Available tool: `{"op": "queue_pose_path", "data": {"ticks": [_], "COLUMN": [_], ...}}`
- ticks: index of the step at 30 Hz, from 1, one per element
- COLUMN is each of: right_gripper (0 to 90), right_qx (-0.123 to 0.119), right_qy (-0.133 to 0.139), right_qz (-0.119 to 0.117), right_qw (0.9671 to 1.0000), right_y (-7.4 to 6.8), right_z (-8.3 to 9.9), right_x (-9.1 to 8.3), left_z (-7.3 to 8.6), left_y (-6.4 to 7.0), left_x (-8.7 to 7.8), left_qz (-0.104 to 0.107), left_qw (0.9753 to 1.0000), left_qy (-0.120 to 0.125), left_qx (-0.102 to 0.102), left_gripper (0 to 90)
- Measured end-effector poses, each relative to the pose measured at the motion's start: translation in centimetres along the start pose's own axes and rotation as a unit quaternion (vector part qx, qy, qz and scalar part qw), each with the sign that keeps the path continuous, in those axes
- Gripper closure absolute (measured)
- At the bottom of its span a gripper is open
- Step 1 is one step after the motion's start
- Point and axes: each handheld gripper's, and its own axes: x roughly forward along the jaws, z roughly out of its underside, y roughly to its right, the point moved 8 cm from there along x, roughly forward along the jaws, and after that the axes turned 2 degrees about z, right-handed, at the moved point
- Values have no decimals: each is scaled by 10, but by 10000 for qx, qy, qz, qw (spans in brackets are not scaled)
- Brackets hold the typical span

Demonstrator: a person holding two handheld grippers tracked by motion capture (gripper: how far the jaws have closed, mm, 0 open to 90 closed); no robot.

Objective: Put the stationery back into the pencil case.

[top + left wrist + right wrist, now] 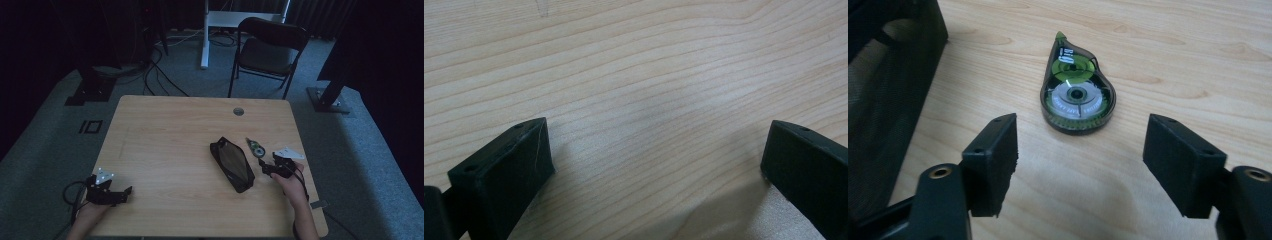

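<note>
With its jaws spread wide and empty, the right gripper (1080, 155) sat just short of the teardrop-shaped correction tape dispenser (1077, 92), smooth translucent green-and-grey plastic lying flat at centre frame beside the black mesh pencil case (883, 100), so squeezing its flat sides squarely seemed wisest, while the left gripper (656, 160) rested open over bare wood-grain table (634, 65).

A black mesh pencil case (232, 164) lies right of centre on the desk (165, 145); a folding chair (269, 50) stands beyond.
</note>
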Motion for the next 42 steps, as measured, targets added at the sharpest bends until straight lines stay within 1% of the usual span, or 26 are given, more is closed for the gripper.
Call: {"op": "queue_pose_path", "data": {"ticks": [3,11,14,17,21,27,31,34,36,38,40,42], "right_gripper": [276,256,252,249,242,242,229,226,226,226,239,247], "right_qx": [-46,-74,-114,-167,-171,-301,-289,-254,-293,-266,-315,-299], "right_qy": [-26,-124,-124,-155,-207,-310,-329,-426,-461,-473,-573,-588], "right_qz": [-7,-1,-21,15,3,39,60,44,49,35,50,48], "right_qw": [10000,9999,9999,9997,9996,9991,9990,9988,9985,9985,9978,9978], "right_y": [0,1,1,1,1,2,2,2,2,1,1,1], "right_z": [-3,-11,-14,-15,-19,-25,-26,-25,-25,-26,-25,-26], "right_x": [5,19,23,27,34,44,51,57,59,60,63,63], "left_z": [0,0,0,0,0,0,0,0,0,0,0,0], "left_y": [0,0,0,0,0,0,0,0,0,0,0,0], "left_x": [0,0,0,0,0,0,0,0,0,0,0,0], "left_qz": [-1,0,0,0,0,0,0,0,0,1,0,-1], "left_qw": [10000,10000,10000,10000,10000,10000,10000,10000,10000,10000,10000,10000], "left_qy": [-1,0,-1,-1,-1,0,0,0,0,0,-1,-1], "left_qx": [1,1,0,0,1,0,0,0,0,-1,0,1], "left_gripper": [1,1,1,1,1,1,1,1,1,1,1,1]}}
